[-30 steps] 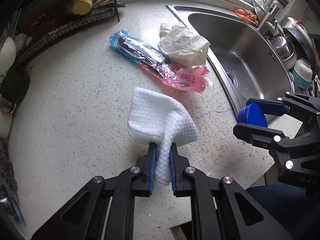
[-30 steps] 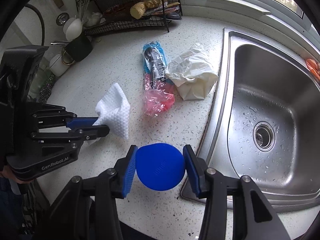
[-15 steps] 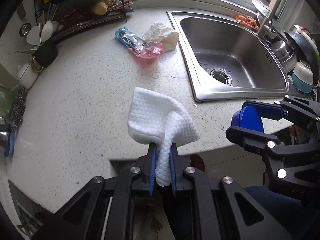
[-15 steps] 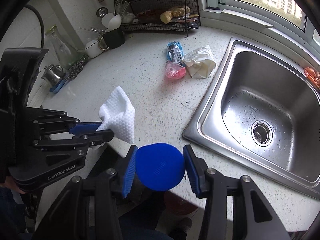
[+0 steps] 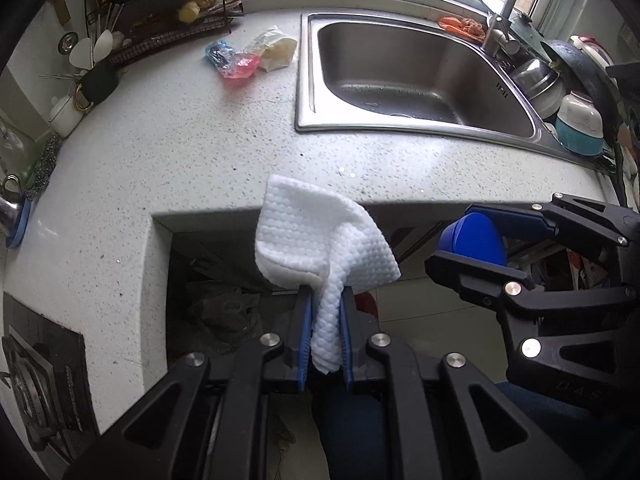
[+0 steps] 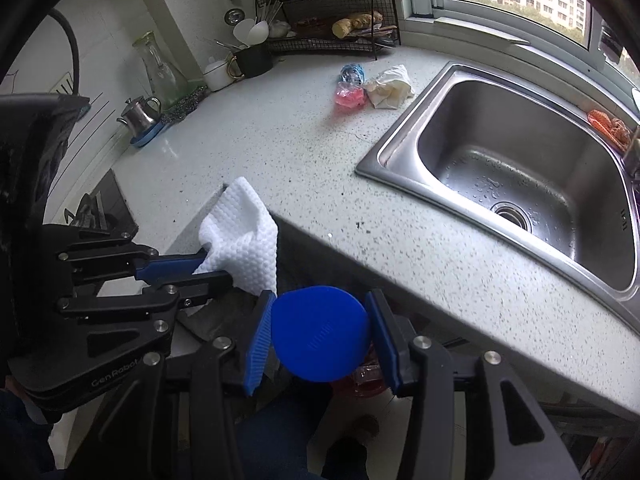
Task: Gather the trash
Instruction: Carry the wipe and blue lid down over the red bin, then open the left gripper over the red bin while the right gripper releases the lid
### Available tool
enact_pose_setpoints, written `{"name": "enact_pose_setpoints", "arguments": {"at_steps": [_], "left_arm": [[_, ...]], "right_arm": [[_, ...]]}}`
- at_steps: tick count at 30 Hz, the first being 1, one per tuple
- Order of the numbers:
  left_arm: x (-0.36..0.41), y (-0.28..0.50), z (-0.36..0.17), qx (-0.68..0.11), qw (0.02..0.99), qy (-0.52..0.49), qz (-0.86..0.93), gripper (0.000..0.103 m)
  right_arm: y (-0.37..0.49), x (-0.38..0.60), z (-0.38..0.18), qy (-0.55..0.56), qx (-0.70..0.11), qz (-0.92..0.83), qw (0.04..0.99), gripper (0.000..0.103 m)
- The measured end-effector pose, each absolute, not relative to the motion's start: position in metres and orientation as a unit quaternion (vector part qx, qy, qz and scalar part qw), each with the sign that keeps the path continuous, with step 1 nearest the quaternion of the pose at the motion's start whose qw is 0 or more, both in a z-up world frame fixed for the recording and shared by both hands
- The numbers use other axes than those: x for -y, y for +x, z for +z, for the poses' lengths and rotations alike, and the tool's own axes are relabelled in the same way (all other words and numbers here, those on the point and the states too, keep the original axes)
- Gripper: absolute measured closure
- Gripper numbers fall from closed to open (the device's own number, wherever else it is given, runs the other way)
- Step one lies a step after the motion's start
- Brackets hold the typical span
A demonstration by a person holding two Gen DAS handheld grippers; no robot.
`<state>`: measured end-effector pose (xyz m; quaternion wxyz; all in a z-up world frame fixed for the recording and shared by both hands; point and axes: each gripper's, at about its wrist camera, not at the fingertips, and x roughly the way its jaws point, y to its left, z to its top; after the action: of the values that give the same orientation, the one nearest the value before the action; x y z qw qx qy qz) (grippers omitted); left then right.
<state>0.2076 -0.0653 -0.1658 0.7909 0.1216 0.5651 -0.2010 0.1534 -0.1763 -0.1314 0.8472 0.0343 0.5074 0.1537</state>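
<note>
My left gripper [image 5: 325, 304] is shut on a white textured wipe [image 5: 320, 240], which hangs past the counter's front edge over the floor; the same wipe [image 6: 244, 240] shows at left in the right wrist view, in the left gripper [image 6: 208, 264]. My right gripper [image 6: 320, 336] is shut on a round blue cap [image 6: 320, 338], also seen at right in the left wrist view as the cap [image 5: 474, 240] in the right gripper [image 5: 472, 240]. Far back on the speckled counter [image 5: 200, 140] lie a blue and pink plastic wrapper [image 5: 230, 60] and a crumpled cream bag [image 5: 276, 50].
A steel sink [image 5: 408, 72] with a tap [image 5: 502, 20] is set in the counter; bowls and a pan [image 5: 576, 92] stand to its right. A wire rack [image 6: 332, 16], mug [image 6: 252, 62], glass jar [image 6: 158, 68] and small kettle [image 6: 140, 114] line the back. Something red [image 6: 364, 376] lies on the floor below.
Both grippers have drawn back from the counter with the wipe and the cap still held. They now hang beyond the counter's front edge, and the wrapper and bag look far away.
</note>
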Motion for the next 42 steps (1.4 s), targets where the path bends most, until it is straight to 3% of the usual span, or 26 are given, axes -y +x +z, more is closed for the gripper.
{"name": "enact_pose_setpoints", "arguments": {"at_steps": [14,33,36,40,42], "left_arm": [[0.078,0.185,-0.267,-0.629,0.735,0.119,-0.225,0.091],[0.087,0.194,-0.506,-0.683,0.692,0.081,-0.22,0.091],[0.089,0.195,-0.519,-0.681,0.692,0.086,-0.225,0.087],[0.088,0.193,-0.52,-0.671,0.7,0.082,-0.229,0.058],[0.089,0.193,-0.516,-0.666,0.705,0.084,-0.228,0.049]], "right_arm": [[0.124,0.188,-0.21,0.039,-0.558,0.128,0.819,0.059],[0.155,0.177,-0.429,0.041,-0.586,0.118,0.801,0.059],[0.162,0.175,-0.446,0.044,-0.59,0.112,0.798,0.059],[0.164,0.176,-0.453,0.046,-0.593,0.105,0.797,0.059],[0.16,0.185,-0.451,0.046,-0.594,0.104,0.796,0.059]]}}
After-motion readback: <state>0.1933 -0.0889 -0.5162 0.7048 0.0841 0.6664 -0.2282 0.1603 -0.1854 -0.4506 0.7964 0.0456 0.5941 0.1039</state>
